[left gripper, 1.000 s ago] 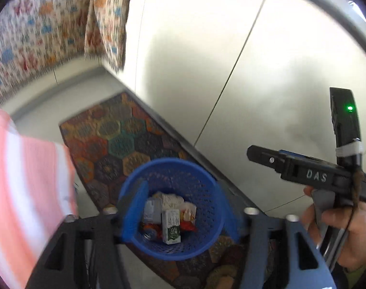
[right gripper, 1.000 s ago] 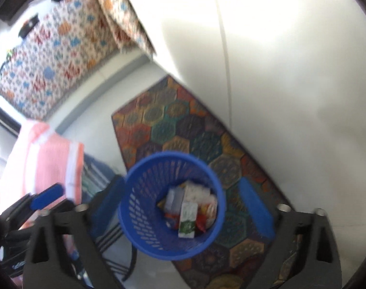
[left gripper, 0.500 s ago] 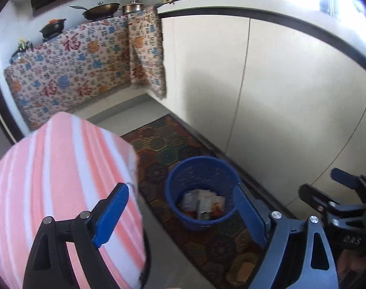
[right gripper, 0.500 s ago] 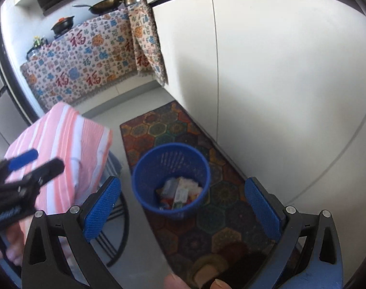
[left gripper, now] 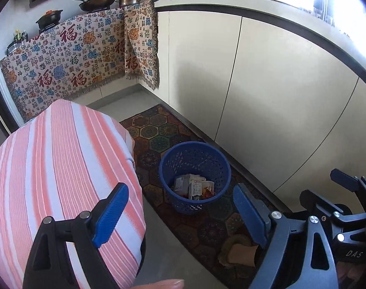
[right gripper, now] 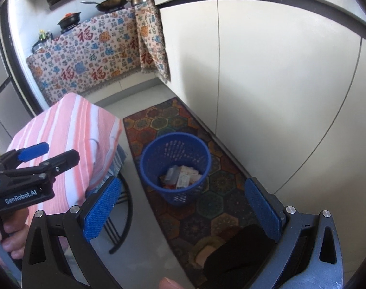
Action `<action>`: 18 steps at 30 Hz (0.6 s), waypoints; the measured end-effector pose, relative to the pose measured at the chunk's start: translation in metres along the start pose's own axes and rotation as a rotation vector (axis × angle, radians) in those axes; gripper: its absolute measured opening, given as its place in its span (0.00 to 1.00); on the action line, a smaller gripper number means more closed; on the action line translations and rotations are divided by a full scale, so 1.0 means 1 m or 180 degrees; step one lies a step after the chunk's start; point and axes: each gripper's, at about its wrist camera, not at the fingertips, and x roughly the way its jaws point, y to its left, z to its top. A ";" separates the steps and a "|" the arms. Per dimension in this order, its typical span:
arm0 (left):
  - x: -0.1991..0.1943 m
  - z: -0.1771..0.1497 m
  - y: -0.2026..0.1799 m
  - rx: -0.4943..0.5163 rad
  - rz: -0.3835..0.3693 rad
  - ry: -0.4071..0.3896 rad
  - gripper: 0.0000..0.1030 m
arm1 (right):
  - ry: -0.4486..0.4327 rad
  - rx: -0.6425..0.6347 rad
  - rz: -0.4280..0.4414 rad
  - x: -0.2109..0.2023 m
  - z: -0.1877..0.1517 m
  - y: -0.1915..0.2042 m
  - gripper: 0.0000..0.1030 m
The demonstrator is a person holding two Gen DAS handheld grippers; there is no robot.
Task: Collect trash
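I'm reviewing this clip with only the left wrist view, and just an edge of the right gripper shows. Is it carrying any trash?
Observer: No. In the right wrist view the right gripper stands open with nothing between its blue pads. The blue basket shows beyond the gap.
Operator: What holds up the striped cloth?
Observer: Black curved metal legs show under the striped cloth. It looks like a stool or chair frame.
Operator: Is anything on the rug nearer than the basket?
Observer: A black shape lies at the near end of the rug. I cannot tell what it is.
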 end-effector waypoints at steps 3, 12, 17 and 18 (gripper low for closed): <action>-0.002 -0.003 -0.002 0.0004 0.0026 -0.0016 0.88 | 0.0018 -0.0019 -0.0014 0.000 -0.003 0.004 0.99; -0.004 -0.005 0.001 -0.0027 0.0069 -0.0027 0.88 | 0.0055 -0.0050 -0.0001 -0.004 -0.008 0.014 1.00; -0.002 -0.006 0.000 -0.0021 0.0081 -0.0012 0.88 | 0.0086 -0.0057 -0.0007 -0.002 -0.009 0.018 1.00; -0.002 -0.006 0.000 -0.0019 0.0087 -0.0008 0.88 | 0.0091 -0.0061 -0.0016 -0.001 -0.009 0.018 1.00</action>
